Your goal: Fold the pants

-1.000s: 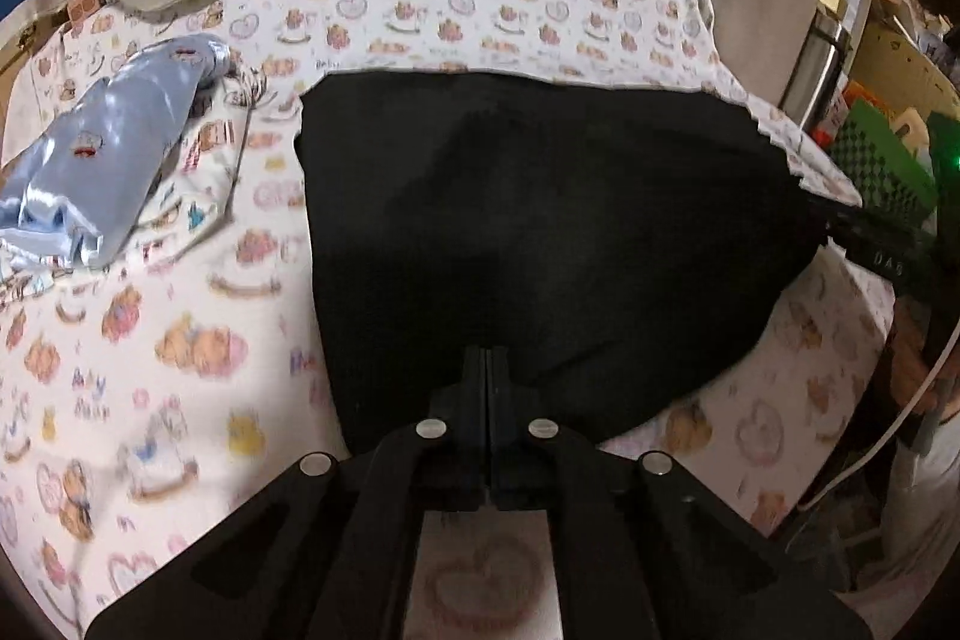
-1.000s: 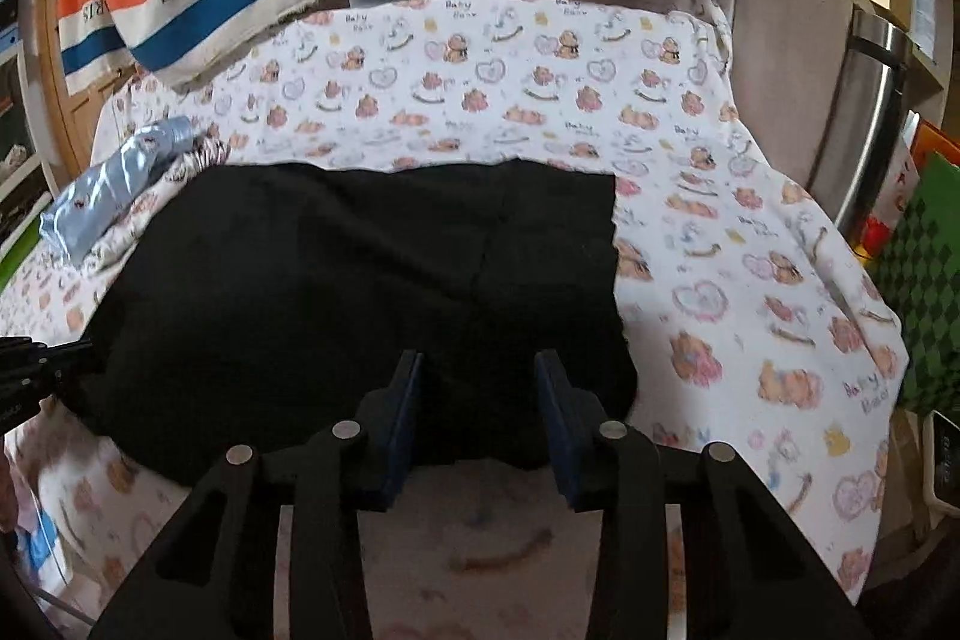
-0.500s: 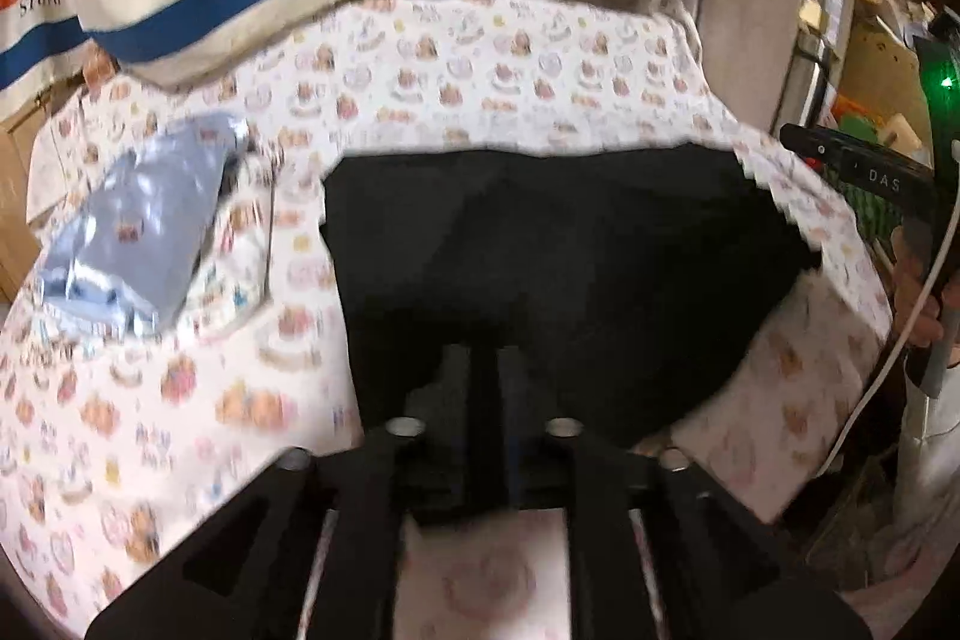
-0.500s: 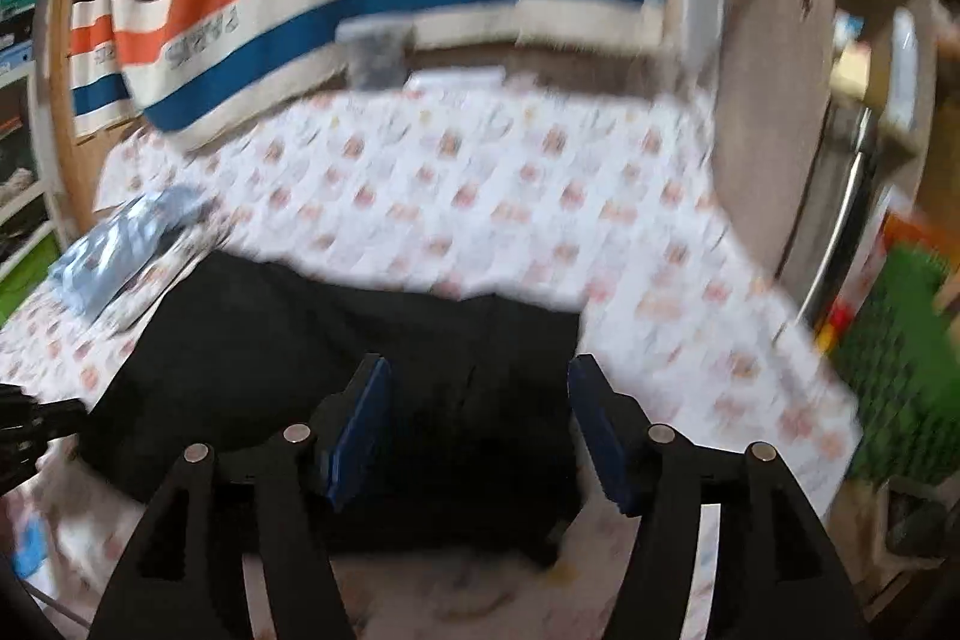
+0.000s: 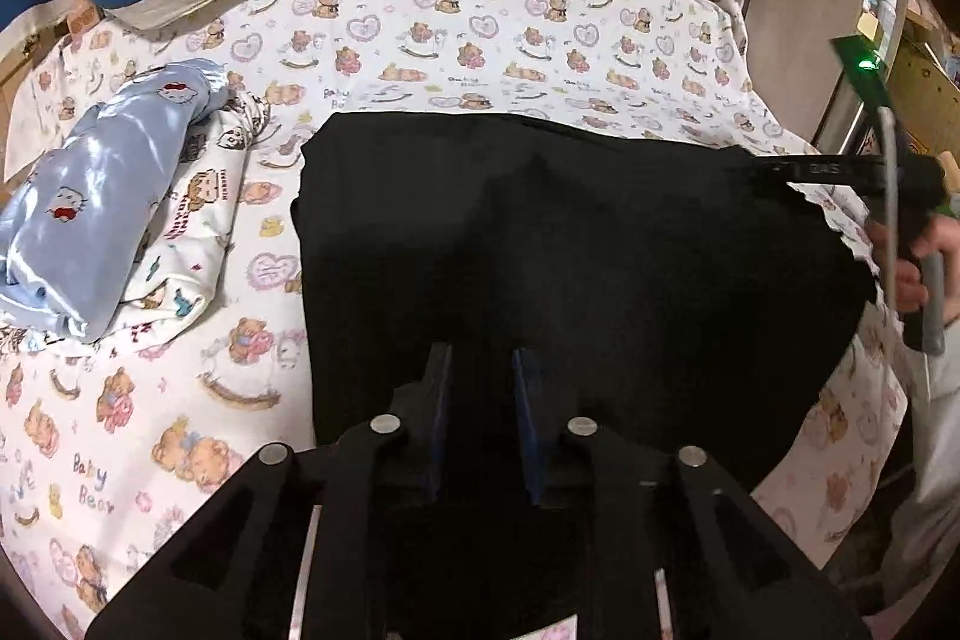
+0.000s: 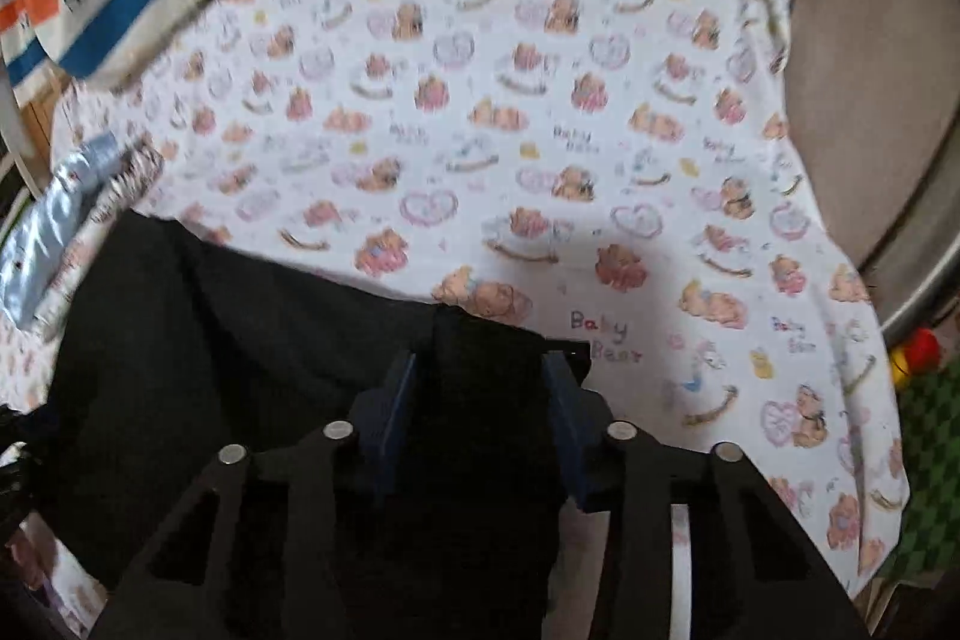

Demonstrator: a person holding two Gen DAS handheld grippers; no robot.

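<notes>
Left hand-held gripper (image 5: 480, 370) slightly parted over black pants (image 5: 570, 244), nothing gripped; right hand-held gripper (image 6: 483, 382) closing around pants corner.

Flat black fabric pants (image 5: 570, 250) are spread on a bear-printed white sheet (image 5: 420, 40); the black two-finger left gripper (image 5: 480, 418) is held slightly parted above them.

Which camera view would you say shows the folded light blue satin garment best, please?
The left wrist view: the light blue satin garment lies sharp and almost whole there, on printed white clothes left of the black pants. The right wrist view catches only a blurred sliver of it at the left edge.
</notes>
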